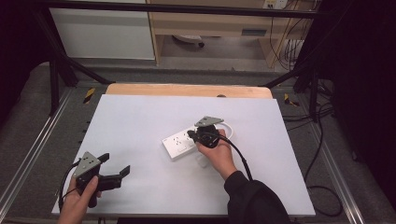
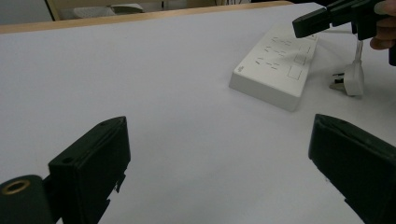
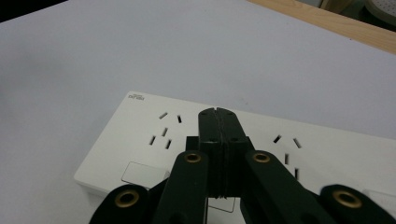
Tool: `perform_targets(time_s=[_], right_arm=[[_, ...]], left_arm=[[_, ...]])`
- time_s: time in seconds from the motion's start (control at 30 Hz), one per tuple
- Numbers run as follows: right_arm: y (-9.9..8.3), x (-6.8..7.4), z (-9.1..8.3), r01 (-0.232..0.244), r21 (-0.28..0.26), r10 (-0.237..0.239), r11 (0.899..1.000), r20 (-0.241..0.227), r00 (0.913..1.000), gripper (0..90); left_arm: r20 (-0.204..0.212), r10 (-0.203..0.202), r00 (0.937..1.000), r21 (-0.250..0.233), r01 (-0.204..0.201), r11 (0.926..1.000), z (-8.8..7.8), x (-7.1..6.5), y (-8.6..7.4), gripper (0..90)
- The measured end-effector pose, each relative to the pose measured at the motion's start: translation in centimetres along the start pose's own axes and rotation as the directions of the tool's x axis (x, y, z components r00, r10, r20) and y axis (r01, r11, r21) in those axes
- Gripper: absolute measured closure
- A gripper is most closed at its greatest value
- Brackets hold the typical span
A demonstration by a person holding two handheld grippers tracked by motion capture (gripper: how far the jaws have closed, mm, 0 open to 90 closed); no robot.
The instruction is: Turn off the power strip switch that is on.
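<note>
White rectangular plastic power strip (image 1: 181, 142) lies near the middle of the white worktop (image 1: 140, 121), long axis on a diagonal, running from near-left to far-right as we see it in the high view. Its white cable (image 1: 229, 128) loops off the far-right end, and in the left gripper view a white plug (image 2: 351, 79) rests on the worktop just beside that end.

Right tongs (image 1: 192, 135) sit directly over the strip's top face, jaws pressed together with nothing between them. In the right gripper view the tips (image 3: 218, 116) hover between two socket groups, above the row of flat rocker switches (image 3: 140, 172) along the near edge; we cannot tell whether they touch the plastic. We judge a switch press or a poke at the strip is the step in hand, since closed tips suit pushing, not grasping.

Left tongs (image 1: 114, 169) are well apart, near the worktop's near-left corner, jaws spread wide and empty, pointing toward the strip, which lies ahead and to their right.

Right hand (image 1: 218, 156) is clearly the nearer one. The strip is unheld, so a push could slide it along the smooth worktop.
</note>
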State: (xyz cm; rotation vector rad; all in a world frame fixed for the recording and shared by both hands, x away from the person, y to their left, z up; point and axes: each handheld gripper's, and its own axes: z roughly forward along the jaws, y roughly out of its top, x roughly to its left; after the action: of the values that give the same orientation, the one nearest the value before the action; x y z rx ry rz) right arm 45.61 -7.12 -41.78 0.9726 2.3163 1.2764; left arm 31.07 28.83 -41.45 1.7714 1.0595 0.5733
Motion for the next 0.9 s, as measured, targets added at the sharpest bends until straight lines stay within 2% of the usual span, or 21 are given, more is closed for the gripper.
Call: perform_targets(time_s=[0.63,0.9], right_arm=[[-0.7,0.1,0.6,-0.006,0.013,0.006,1.000,-0.004,1.0000,90.0],[-1.1,0.3,0.9,-0.003,0.036,0.003,0.999,-0.009,1.0000,90.0]], left_arm=[[0.001,0.000,1.0000,0.001,0.000,1.0000,0.0,0.0,0.0,5.3],[0.002,0.002,1.0000,0.001,-0.002,1.0000,0.0,0.0,0.0,5.3]])
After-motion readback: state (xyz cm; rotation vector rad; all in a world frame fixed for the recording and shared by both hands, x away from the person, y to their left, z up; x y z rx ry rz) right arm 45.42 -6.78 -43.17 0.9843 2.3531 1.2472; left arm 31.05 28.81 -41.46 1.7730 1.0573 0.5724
